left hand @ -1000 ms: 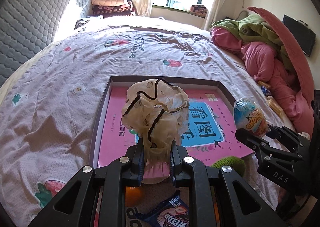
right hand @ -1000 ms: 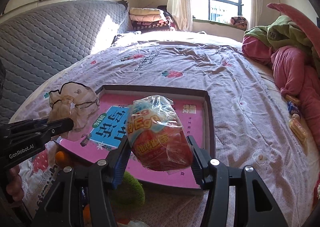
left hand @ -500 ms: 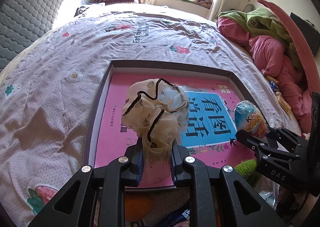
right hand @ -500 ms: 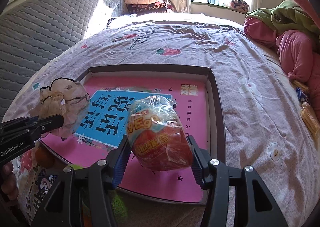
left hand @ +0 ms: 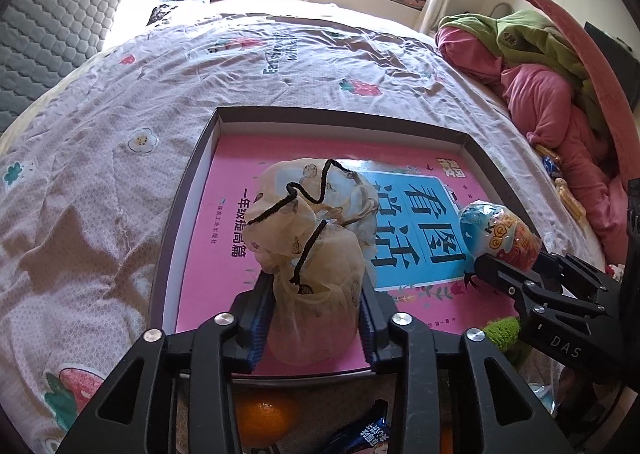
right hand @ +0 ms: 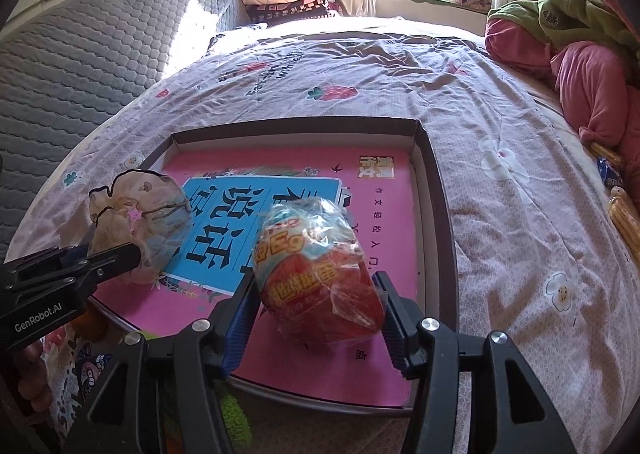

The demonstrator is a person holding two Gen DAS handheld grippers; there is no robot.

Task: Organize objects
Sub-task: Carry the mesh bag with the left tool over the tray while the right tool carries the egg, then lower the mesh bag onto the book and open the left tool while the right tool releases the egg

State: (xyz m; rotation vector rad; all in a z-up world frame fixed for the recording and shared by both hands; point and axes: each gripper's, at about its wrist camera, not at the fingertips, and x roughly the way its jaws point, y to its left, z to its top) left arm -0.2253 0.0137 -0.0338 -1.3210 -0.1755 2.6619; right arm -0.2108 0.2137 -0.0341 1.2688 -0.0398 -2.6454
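Fingers of the left gripper [left hand: 314, 318], just parted, flank the cream pouch [left hand: 316, 250] to drop it in the tray [left hand: 182, 213], while the right gripper [right hand: 318, 318] clamps the snack bag [right hand: 316, 274] beyond its tips.

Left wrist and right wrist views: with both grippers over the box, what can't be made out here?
- Orange, left wrist view: upper part hidden behind the left gripper.
- Blue snack packet, left wrist view: cut off by the bottom edge.
- Whether the left gripper's pads press the beige fabric scrunchie: cloth covers them.
- Green fuzzy item, right wrist view: mostly behind the right gripper, which clamps the wrapped snack.
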